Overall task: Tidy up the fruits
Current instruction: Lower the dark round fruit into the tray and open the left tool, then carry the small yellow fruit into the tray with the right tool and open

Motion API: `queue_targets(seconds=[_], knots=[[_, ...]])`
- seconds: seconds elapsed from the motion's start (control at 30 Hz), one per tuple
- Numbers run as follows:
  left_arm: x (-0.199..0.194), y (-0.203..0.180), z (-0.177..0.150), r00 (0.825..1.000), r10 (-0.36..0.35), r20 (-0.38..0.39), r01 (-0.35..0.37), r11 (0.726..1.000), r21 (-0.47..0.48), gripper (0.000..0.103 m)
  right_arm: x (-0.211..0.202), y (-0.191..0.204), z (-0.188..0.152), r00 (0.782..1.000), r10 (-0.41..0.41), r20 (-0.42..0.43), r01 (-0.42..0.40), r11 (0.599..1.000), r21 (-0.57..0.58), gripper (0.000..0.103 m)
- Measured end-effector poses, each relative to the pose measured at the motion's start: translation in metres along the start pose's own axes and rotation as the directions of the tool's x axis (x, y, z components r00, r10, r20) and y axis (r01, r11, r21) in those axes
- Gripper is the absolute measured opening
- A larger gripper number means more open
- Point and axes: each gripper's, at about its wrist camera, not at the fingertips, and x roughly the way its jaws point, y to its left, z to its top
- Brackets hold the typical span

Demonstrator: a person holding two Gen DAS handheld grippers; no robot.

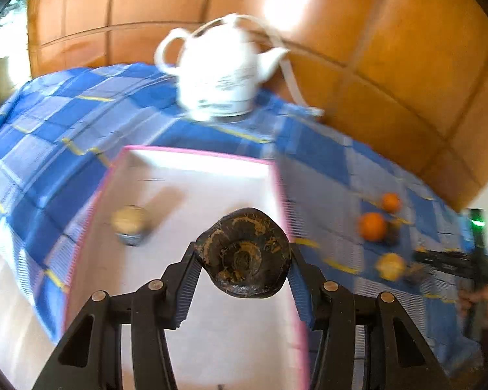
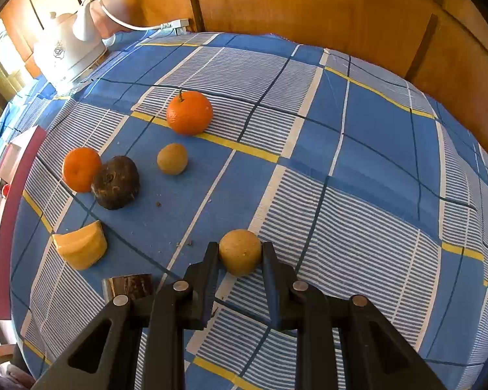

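Note:
My left gripper is shut on a dark brown root vegetable and holds it above the pink-rimmed white box. A tan round fruit lies in the box. My right gripper is shut on a tan round fruit at the cloth's surface. On the cloth lie two oranges, a dark root, a small tan fruit and a yellow wedge.
A white electric kettle with its cord stands behind the box; it also shows in the right wrist view. A blue checked cloth covers the table. A wooden wall runs behind. A brown block lies by my right gripper.

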Motion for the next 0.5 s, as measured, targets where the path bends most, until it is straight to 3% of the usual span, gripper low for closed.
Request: queue_targets(seconds=[0.13, 0.33, 0.4, 0.5], knots=[[0.019, 0.026, 0.007, 0.996, 0.086, -0.027, -0.087, 0.996, -0.018, 0.052, -0.002, 0.003, -0.001, 1.0, -0.004, 0.001, 0.004, 1.0, -0.006, 0.026], [0.029, 0.034, 0.008, 0.99, 0.132, -0.046, -0.133, 0.991, -0.014, 0.053, -0.003, 0.004, -0.001, 1.0, -0.007, 0.004, 0.008, 1.0, -0.014, 0.026], [0.02, 0.031, 0.006, 0.99, 0.141, -0.02, -0.142, 0.99, -0.014, 0.063, -0.002, 0.004, -0.001, 1.0, -0.009, 0.005, 0.009, 1.0, -0.016, 0.026], [0.009, 0.026, 0.006, 0.988, 0.153, 0.006, -0.152, 0.988, -0.03, 0.066, -0.003, 0.004, -0.001, 1.0, -0.014, 0.007, 0.014, 1.0, -0.023, 0.026]])
